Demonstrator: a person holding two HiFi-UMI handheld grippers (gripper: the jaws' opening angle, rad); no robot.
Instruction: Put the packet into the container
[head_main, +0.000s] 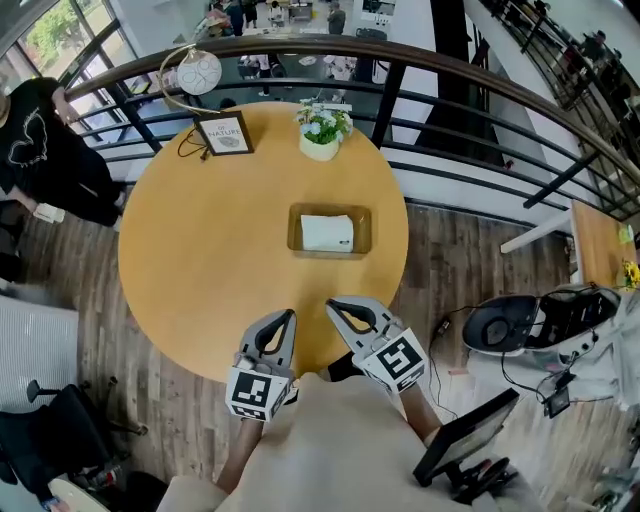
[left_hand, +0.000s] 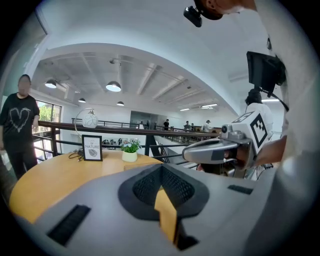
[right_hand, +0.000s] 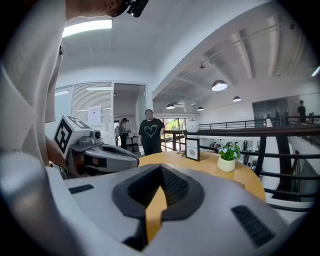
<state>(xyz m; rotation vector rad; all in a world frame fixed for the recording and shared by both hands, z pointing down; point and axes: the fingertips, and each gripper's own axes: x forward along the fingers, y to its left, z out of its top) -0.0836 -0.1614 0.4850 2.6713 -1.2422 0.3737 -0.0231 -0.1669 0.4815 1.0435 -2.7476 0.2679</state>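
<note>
A white packet (head_main: 328, 233) lies inside the shallow wooden container (head_main: 298, 243) right of the middle of the round wooden table (head_main: 200, 260). My left gripper (head_main: 291, 315) and right gripper (head_main: 331, 306) hover side by side over the table's near edge, a little short of the container. Both are shut with nothing between their jaws. In the left gripper view, the left gripper (left_hand: 161, 169) has its jaws closed and the right gripper (left_hand: 215, 150) shows beside it. The right gripper view shows the right gripper (right_hand: 160, 171) shut too, with the left gripper (right_hand: 107, 157) to its left.
At the table's far side stand a framed sign (head_main: 225, 133), a small potted plant (head_main: 321, 130) and a round lamp (head_main: 198, 72). A dark railing (head_main: 480, 95) curves behind the table. A person in black (head_main: 40, 150) stands at the left. A screen (head_main: 465, 435) sits low on the right.
</note>
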